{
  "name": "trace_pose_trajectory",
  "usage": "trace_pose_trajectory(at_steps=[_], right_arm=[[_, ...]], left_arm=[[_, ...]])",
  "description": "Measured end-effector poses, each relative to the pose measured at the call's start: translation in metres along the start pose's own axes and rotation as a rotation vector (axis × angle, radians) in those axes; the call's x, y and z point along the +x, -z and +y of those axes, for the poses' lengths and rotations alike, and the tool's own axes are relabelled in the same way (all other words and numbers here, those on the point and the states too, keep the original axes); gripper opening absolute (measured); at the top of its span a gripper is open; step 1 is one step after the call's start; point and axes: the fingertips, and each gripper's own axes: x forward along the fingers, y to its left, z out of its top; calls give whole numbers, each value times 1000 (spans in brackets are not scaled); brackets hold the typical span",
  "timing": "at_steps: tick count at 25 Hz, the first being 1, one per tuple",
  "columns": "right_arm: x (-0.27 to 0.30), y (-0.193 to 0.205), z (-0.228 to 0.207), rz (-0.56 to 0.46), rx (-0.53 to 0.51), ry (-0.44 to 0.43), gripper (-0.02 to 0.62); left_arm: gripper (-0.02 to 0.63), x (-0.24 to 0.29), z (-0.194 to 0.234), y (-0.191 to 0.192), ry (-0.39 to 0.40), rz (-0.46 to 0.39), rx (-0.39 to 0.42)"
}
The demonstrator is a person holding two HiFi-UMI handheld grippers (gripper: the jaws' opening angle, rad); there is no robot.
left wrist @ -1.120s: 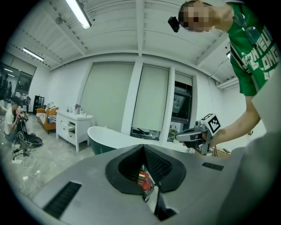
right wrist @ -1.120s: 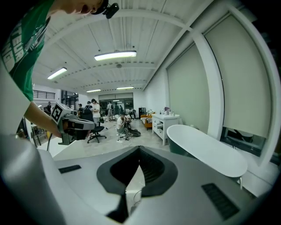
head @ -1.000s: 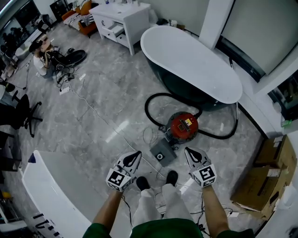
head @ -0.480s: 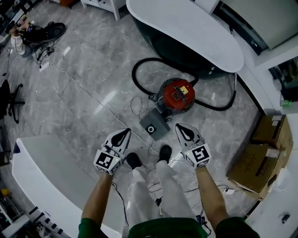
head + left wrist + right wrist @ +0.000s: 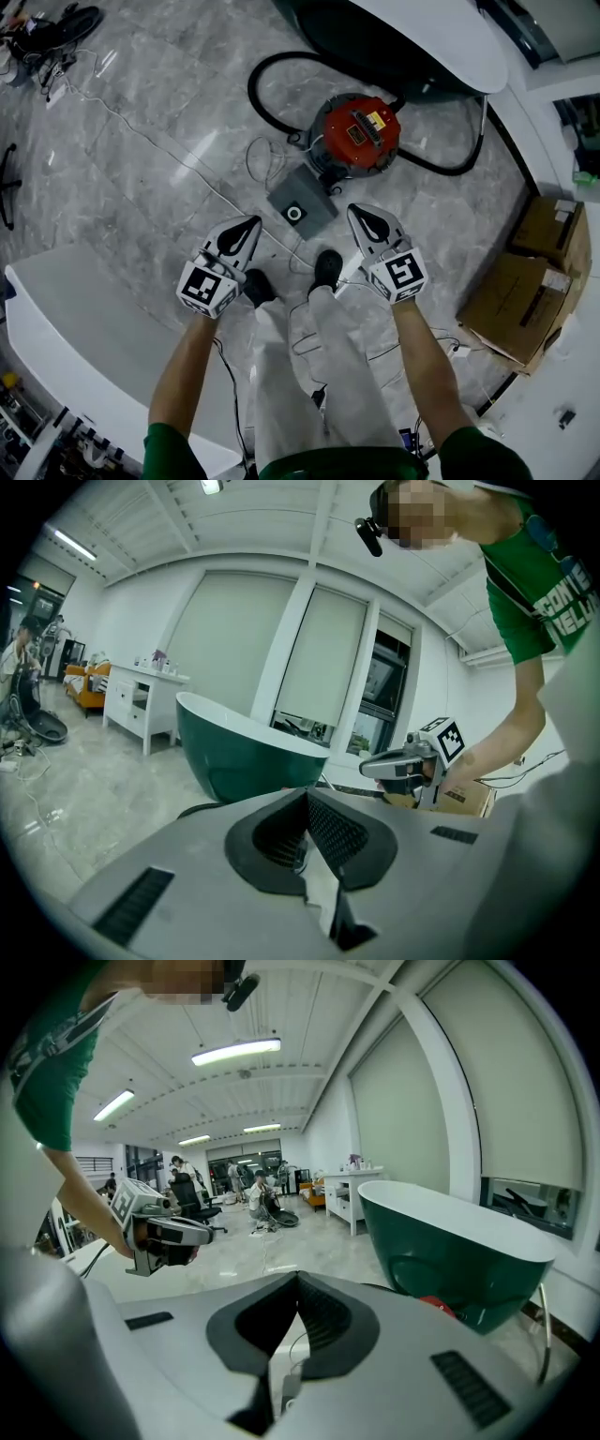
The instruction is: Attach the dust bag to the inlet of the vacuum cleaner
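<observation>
The red vacuum cleaner (image 5: 354, 134) stands on the grey floor in front of a dark green bathtub (image 5: 412, 37), with its black hose (image 5: 269, 116) looping to the left. The dust bag (image 5: 299, 209), a flat grey square with a round hole, lies on the floor just before the vacuum. My left gripper (image 5: 252, 222) hovers left of the bag and my right gripper (image 5: 357, 213) right of it. Both are above the floor, shut and empty. In the left gripper view the jaws (image 5: 306, 795) meet at the tips, as they do in the right gripper view (image 5: 298, 1281).
Thin cables (image 5: 169, 150) trail across the floor around the bag and my shoes (image 5: 327, 268). A white counter (image 5: 66, 328) lies at the lower left. Cardboard boxes (image 5: 534, 272) stand at the right. The tub (image 5: 450, 1241) fills the right gripper view's right side.
Both grippers and the head camera have sunk toward the floor together. The vacuum and the bag now look larger and sit higher in the head view. The jaws stayed shut.
</observation>
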Motion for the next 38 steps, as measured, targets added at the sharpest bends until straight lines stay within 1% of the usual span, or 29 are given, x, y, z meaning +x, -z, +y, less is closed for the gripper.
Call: trace_pose_trajectory(at_steps=[5, 9, 16, 20, 22, 25, 28, 31, 33, 35, 38], right_arm=[[21, 39, 7, 23, -10, -29, 8], [34, 70, 9, 42, -13, -49, 8], [57, 124, 10, 37, -9, -71, 8], [75, 158, 12, 21, -16, -98, 8], [86, 175, 12, 5, -35, -116, 8], [102, 210, 10, 3, -62, -136, 8], [117, 252, 7, 20, -85, -160, 8], [132, 293, 4, 52, -109, -184, 8], [145, 318, 6, 57, -148, -207, 8], [157, 342, 10, 61, -189, -226, 8], [179, 377, 15, 68, -203, -235, 8]], left_arm=[[3, 19, 4, 35, 28, 12, 4], [3, 32, 8, 67, 39, 26, -23], [3, 47, 10, 121, 71, 75, -8], [3, 57, 19, 158, 94, 96, 4], [3, 66, 28, 180, 102, 104, 16], [3, 83, 43, 219, 121, 129, 58], [3, 102, 54, 258, 137, 150, 85], [3, 118, 58, 293, 169, 155, 101], [3, 128, 60, 321, 191, 162, 104], [3, 140, 63, 351, 207, 174, 91], [3, 157, 70, 392, 230, 183, 66]])
